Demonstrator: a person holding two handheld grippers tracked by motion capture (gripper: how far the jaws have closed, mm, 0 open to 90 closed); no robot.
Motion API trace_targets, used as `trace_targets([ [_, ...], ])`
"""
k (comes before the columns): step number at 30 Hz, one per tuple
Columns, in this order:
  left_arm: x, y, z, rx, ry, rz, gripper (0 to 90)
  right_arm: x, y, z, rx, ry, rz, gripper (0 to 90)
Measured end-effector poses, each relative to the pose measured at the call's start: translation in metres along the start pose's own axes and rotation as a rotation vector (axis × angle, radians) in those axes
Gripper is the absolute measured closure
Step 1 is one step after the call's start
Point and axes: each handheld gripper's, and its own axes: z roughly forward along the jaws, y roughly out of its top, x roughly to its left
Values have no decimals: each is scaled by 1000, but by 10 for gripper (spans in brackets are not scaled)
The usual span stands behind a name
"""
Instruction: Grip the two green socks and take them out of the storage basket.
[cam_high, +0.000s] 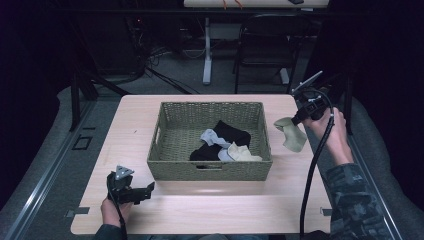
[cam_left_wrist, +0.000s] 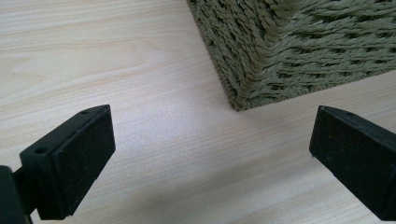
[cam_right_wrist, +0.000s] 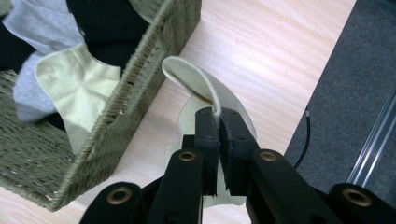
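Right tongs (cam_right_wrist: 218, 122) pinch a pale yellow sock (cam_right_wrist: 196, 79) beside the basket (cam_high: 175, 167) near the worktop's (cam_high: 210, 210) right edge, while left tongs (cam_left_wrist: 210, 149) stand wide.

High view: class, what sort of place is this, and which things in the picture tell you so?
Probably a lab or workshop room set up for recording, not a home. A bare wooden table stands on grey carpet, loose cables trail across the floor behind it, and a black chair sits at a second desk.
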Motion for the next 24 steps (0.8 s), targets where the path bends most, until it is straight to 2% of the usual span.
trace_targets([
  [9, 0, 0, 0, 1, 0, 2, 1, -8, -11, 34, 60, 11, 31, 865],
  [12, 0, 0, 0, 2, 1, 1, 1, -8, -13, 42, 61, 20, 41, 865],
  [13, 0, 0, 0, 1, 1, 1, 1, -9, -13, 44, 82, 22, 26, 864],
  [17, 0, 0, 0, 2, 1, 1, 1, -7, -15, 59, 106, 25, 27, 864],
  [21, 0, 0, 0, 2, 0, 1, 1, -4, -19, 75, 105, 35, 50, 864],
  [22, 0, 0, 0, 1, 0, 0, 1, -5, -20, 81, 125, 43, 52, 861],
  [24, 0, 0, 0, 1, 0, 1, 1, -5, -21, 83, 125, 45, 50, 861],
])
